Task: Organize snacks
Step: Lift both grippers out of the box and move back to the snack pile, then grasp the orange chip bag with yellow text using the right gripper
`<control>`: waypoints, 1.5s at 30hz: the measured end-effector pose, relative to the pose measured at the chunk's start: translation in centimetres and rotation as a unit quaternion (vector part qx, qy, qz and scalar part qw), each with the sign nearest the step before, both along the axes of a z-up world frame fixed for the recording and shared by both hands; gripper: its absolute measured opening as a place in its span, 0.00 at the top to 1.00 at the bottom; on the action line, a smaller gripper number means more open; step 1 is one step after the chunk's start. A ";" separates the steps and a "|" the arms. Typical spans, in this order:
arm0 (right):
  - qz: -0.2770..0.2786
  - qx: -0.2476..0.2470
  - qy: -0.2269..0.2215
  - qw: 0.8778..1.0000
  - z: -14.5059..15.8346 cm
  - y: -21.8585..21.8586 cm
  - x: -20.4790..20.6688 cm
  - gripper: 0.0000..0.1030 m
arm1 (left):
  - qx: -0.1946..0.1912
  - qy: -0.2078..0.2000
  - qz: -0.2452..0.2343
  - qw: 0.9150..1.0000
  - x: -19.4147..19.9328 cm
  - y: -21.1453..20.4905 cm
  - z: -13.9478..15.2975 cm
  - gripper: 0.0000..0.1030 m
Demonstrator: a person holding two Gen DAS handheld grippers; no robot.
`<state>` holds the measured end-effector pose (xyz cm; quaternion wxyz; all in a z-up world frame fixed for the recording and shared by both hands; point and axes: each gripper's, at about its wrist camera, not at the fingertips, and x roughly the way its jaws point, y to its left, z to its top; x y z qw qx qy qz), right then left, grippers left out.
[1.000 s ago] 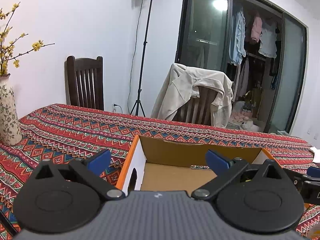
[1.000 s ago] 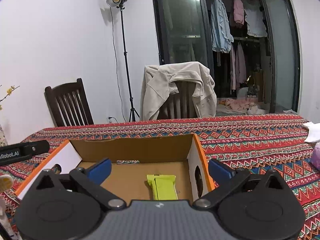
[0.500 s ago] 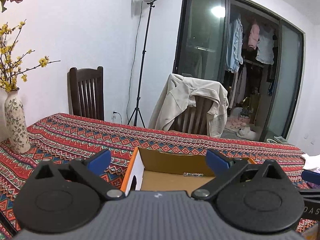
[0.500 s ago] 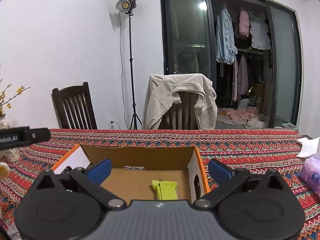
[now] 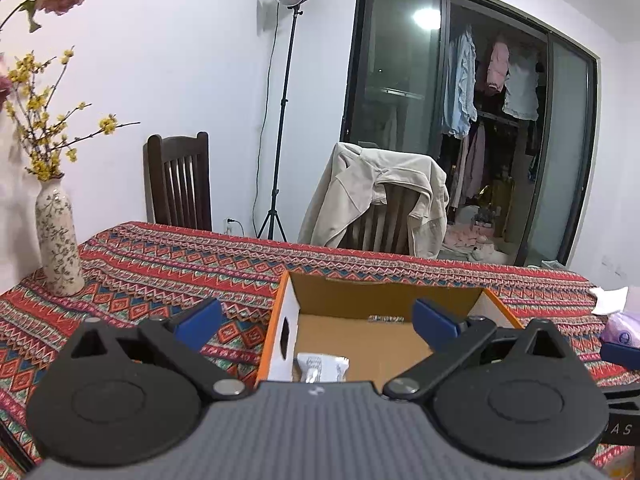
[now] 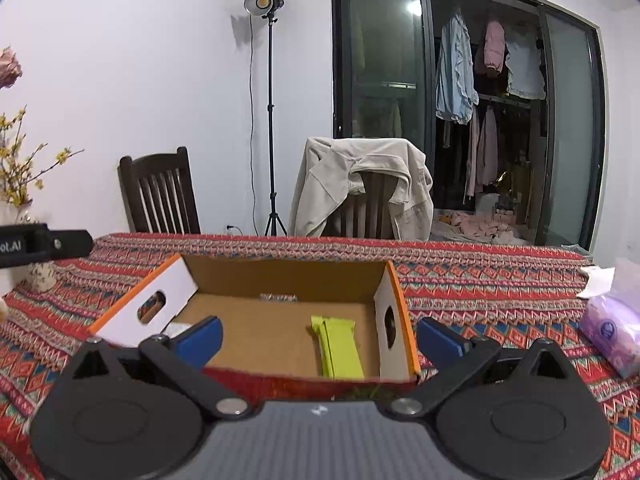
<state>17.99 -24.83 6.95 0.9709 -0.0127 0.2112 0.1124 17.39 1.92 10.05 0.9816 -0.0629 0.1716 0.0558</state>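
An open cardboard box point(image 6: 288, 276) with orange rims stands on the patterned tablecloth, and the same box point(image 5: 384, 300) shows in the left wrist view. A lime-green snack packet point(image 6: 336, 346) lies flat on its floor at the right. A white snack packet point(image 5: 322, 366) lies at the box's near left corner. My left gripper point(image 5: 316, 322) is open above the box's near left side, holding nothing. My right gripper point(image 6: 318, 338) is open in front of the box's near wall, also holding nothing. A small strip point(image 6: 278, 298) lies by the far wall.
A flowered vase point(image 5: 58, 240) with yellow twigs stands at the table's left end. A purple tissue pack point(image 6: 612, 330) and white paper point(image 6: 598, 280) lie at the right. Two chairs point(image 6: 160, 194), one draped with a beige jacket point(image 6: 360, 188), and a light stand point(image 6: 270, 120) are behind the table.
Both grippers have drawn back and risen, so the box looks smaller and farther. The white packet has come into the left wrist view. Both stay open.
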 end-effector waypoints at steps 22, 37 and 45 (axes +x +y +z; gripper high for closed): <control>0.007 -0.009 0.045 0.999 -4.4 -0.3 -7.1 0.00 | -0.009 0.052 0.004 0.999 -6.7 2.6 -5.9 0.00; 0.009 -0.006 0.062 0.998 -6.3 -0.4 -8.5 0.00 | -0.024 0.068 0.012 0.997 -9.2 4.1 -8.6 0.00; 0.010 -0.010 0.062 0.998 -6.8 0.7 -7.8 0.13 | -0.031 0.077 0.017 0.996 -8.8 4.9 -9.3 0.00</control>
